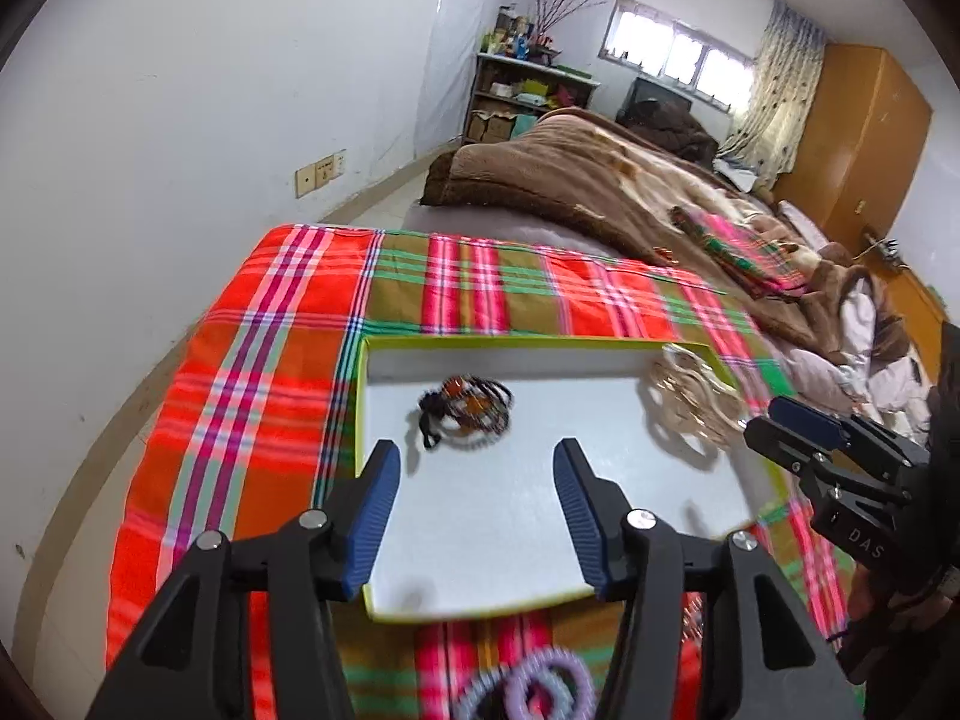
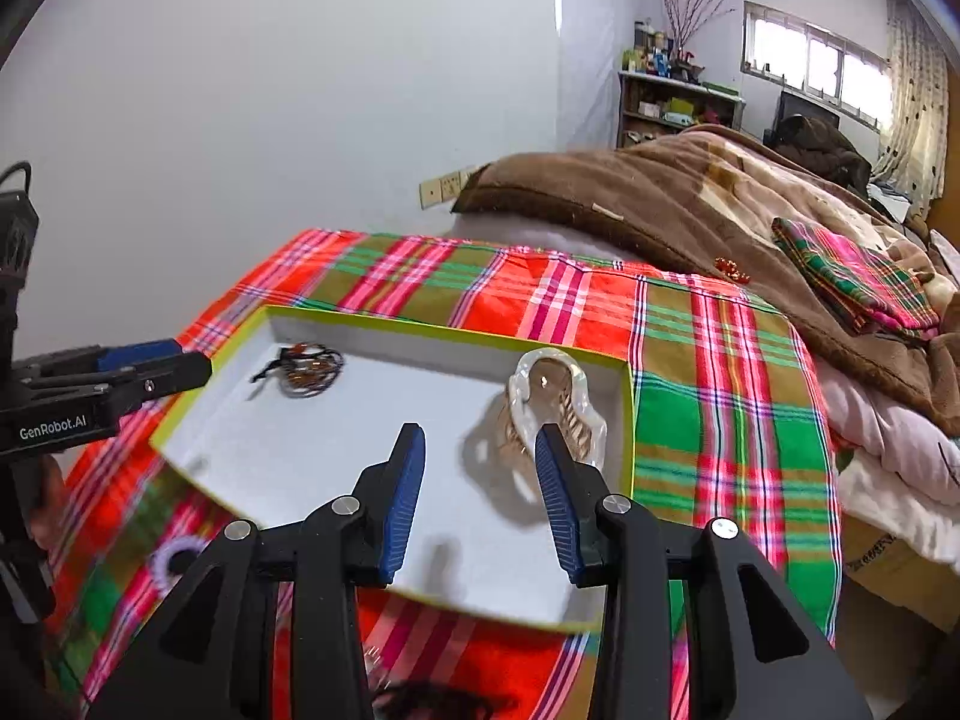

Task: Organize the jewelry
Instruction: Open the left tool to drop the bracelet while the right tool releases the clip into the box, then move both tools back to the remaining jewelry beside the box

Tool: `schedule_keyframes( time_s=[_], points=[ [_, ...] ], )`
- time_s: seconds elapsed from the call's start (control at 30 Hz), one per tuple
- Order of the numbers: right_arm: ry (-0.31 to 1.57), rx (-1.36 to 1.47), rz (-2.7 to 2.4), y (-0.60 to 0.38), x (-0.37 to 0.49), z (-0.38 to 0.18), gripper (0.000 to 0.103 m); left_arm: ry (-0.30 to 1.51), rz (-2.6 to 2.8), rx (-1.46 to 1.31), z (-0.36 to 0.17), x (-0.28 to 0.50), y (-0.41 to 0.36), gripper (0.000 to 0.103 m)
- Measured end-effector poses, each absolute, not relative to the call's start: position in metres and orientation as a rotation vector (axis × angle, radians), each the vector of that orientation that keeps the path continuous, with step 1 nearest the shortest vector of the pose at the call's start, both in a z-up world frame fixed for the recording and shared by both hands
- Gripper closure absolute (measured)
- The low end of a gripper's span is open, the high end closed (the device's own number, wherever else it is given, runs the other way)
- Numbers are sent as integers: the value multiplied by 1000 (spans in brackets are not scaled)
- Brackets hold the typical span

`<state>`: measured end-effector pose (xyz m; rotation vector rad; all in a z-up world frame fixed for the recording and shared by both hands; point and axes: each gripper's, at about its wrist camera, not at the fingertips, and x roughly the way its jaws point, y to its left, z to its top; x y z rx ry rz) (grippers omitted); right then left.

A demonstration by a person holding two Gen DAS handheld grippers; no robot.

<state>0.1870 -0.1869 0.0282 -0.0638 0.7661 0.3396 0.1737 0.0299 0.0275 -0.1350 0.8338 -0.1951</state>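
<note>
A shallow white box with a yellow-green rim (image 2: 420, 330) lies on the plaid cloth (image 2: 720, 396) spread over the bed. Two pieces sit inside it: a dark beaded bracelet bundle (image 1: 468, 414) toward the far left corner, and a pearly claw hair clip (image 2: 555, 414) by the right wall, its gold teeth turned up. More pieces wait outside the box, on the cloth at the near edge: purple spiral hair ties (image 1: 528, 690).

The left hand-held gripper (image 1: 477, 516) hovers over the near part of the box floor, jaws wide and empty. The right hand-held gripper (image 2: 480, 498) hangs just near of the clip, jaws also spread with nothing between them.

The clip looks light, rigid and glossy, so probably slippery and liable to snap; pinching across its curved spine seems safer than the teeth. The bracelets should be limp and tangle-prone, best taken at the bunched cords. The spiral ties look springy and soft, easy to squeeze anywhere on the coil.
</note>
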Motion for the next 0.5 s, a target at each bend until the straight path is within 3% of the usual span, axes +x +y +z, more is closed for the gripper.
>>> schedule_keyframes(
  time_s=[0.4,0.5],
  points=[
    [748,7,312,-219,114,25,63,866,-218,-202,12,113,45,45],
    [766,11,298,-227,102,17,63,892,-218,-226,4,104,49,41]
  ],
)
